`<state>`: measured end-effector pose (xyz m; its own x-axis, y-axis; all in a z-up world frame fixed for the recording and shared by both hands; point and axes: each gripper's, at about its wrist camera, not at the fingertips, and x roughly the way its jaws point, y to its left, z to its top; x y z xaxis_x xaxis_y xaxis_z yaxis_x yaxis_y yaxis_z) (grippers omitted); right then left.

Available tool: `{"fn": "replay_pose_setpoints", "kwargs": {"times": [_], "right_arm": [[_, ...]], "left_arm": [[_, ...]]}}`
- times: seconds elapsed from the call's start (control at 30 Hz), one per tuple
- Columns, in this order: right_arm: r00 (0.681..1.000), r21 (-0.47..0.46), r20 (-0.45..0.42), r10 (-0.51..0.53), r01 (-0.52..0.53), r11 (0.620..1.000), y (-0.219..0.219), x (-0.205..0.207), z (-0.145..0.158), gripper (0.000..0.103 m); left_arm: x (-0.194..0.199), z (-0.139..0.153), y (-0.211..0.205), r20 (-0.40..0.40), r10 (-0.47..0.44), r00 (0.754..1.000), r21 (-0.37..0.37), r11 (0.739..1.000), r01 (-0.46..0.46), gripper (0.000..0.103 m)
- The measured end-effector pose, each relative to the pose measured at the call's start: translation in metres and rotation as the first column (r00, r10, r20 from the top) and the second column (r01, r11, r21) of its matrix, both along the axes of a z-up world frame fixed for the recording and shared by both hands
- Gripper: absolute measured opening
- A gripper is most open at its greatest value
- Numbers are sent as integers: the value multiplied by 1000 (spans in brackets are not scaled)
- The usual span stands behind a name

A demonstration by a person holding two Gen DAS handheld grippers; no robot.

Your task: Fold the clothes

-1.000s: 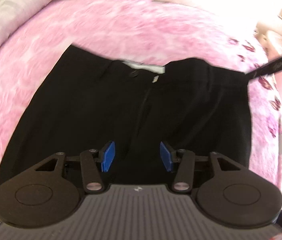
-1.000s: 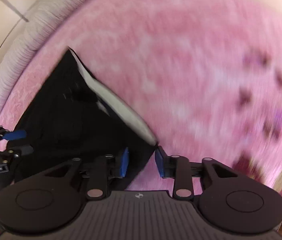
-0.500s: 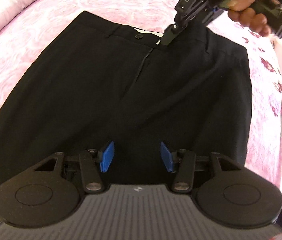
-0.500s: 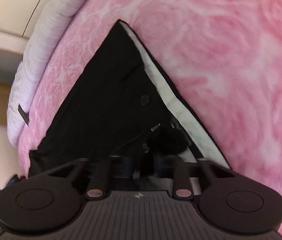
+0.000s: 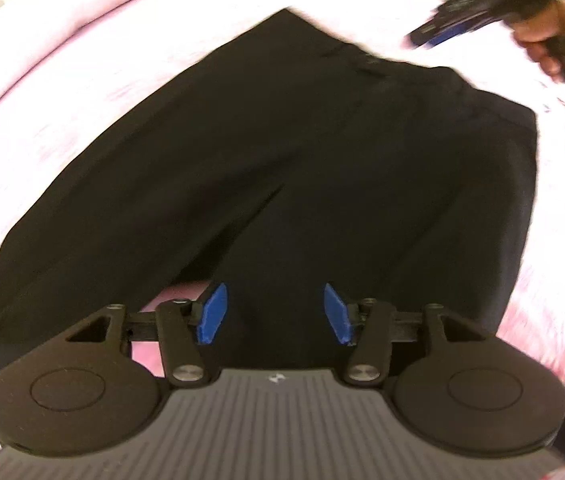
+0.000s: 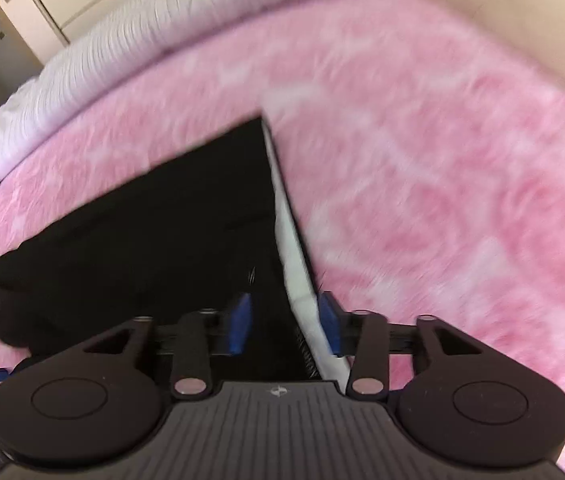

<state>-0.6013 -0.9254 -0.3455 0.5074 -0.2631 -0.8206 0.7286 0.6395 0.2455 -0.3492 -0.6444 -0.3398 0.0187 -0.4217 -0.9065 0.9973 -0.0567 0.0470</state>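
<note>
Since the earlier frames, the left wrist view has slid down the black trousers (image 5: 302,152), so a bit of pink bed cover (image 5: 178,300) now shows between the two legs, and the right gripper (image 5: 442,26) has lifted off the waistband toward the upper right. The left gripper (image 5: 274,312) hovers over the inner edge of one leg with its jaws spread and opening, and nothing is pinched between them. The risk here, I think, is that it closes on only the top layer of cloth, and the fold would then drag crooked.

From the right wrist view, the right gripper (image 6: 284,326) is just over the waistband (image 6: 294,256), whose white lining is turned out. Its jaws are opening; the waistband edge lies between the blue pads (image 6: 328,322), but they do not seem to press it. If the hand pulls away fast, the lining could catch on a pad and disturb the flat trousers (image 6: 162,232) on the pink bed cover (image 6: 442,160).
</note>
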Motion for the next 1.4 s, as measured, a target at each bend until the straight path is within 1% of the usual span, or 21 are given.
{"fn": "replay_pose_setpoints", "kwargs": {"times": [0.07, 0.1, 0.2, 0.27, 0.37, 0.43, 0.53, 0.6, 0.73, 0.8, 0.87, 0.93, 1.0, 1.03, 1.1, 1.13, 1.17, 1.23, 1.3, 1.33, 1.4], "right_arm": [[999, -69, 17, 51, -49, 996, 14, 11, 16, 46], [996, -81, 29, 87, -84, 993, 22, 20, 21, 46], [973, -46, 65, 220, -218, 975, 54, 52, 25, 46], [949, -10, 72, 307, -307, 952, 74, 80, 17, 46], [922, 9, 78, 380, -382, 924, 95, 121, 9, 46], [912, 19, 66, 405, -407, 913, 101, 149, 5, 46], [900, 3, 25, 435, -435, 900, 99, 187, 3, 46], [892, -17, 3, 452, -452, 892, 101, 209, 3, 46], [895, -36, -55, 443, -445, 895, 108, 249, 6, 46], [888, -67, -95, 449, -456, 887, 121, 267, 1, 46], [887, -84, -137, 441, -455, 887, 132, 283, -4, 46], [884, -97, -180, 431, -452, 887, 143, 299, -8, 46], [870, -116, -220, 442, -473, 873, 152, 313, -11, 45], [861, -128, -240, 448, -485, 865, 155, 319, -13, 45], [853, -141, -275, 443, -491, 859, 154, 328, -16, 45], [851, -144, -290, 438, -492, 859, 152, 331, -17, 45], [848, -148, -305, 434, -492, 858, 150, 335, -19, 45], [842, -154, -330, 426, -493, 856, 143, 338, -21, 45], [829, -164, -362, 425, -506, 847, 134, 338, -21, 45], [823, -166, -379, 424, -511, 844, 128, 337, -21, 45], [817, -164, -401, 415, -510, 845, 113, 334, -20, 45]], "left_arm": [[21, 0, 21, 10, 63, 998, 29, 998, -64, 51], [31, 0, 30, 8, 94, 996, 40, 995, -94, 51], [65, -2, 54, -3, 180, 984, 47, 983, -179, 51], [88, -2, 64, -25, 234, 972, 30, 972, -233, 51], [124, 2, 74, -29, 307, 951, -22, 951, -307, 51], [150, 9, 79, -31, 343, 939, -59, 937, -345, 51], [188, 19, 94, 9, 362, 932, -105, 927, -359, 51], [217, 23, 107, 38, 386, 922, -123, 917, -379, 51], [287, 27, 145, 81, 437, 896, -160, 893, -421, 53], [324, 23, 160, 102, 450, 887, -188, 885, -427, 55], [367, 17, 176, 112, 467, 877, -190, 877, -442, 55], [411, 16, 187, 155, 450, 879, -201, 886, -418, 55], [445, 17, 190, 216, 409, 886, -202, 907, -369, 55], [461, 16, 186, 266, 363, 893, -197, 927, -319, 55], [488, 8, 176, 359, 233, 904, -137, 971, -196, 55], [501, 4, 171, 401, 163, 902, -100, 986, -134, 54], [510, -5, 168, 431, 95, 897, -60, 995, -77, 52], [521, -22, 153, 460, -33, 887, 26, 999, 24, 50], [529, -38, 141, 470, -130, 873, 93, 991, 98, 45], [532, -43, 135, 465, -157, 871, 115, 986, 117, 44], [537, -55, 124, 443, -188, 876, 145, 980, 137, 44]]}}
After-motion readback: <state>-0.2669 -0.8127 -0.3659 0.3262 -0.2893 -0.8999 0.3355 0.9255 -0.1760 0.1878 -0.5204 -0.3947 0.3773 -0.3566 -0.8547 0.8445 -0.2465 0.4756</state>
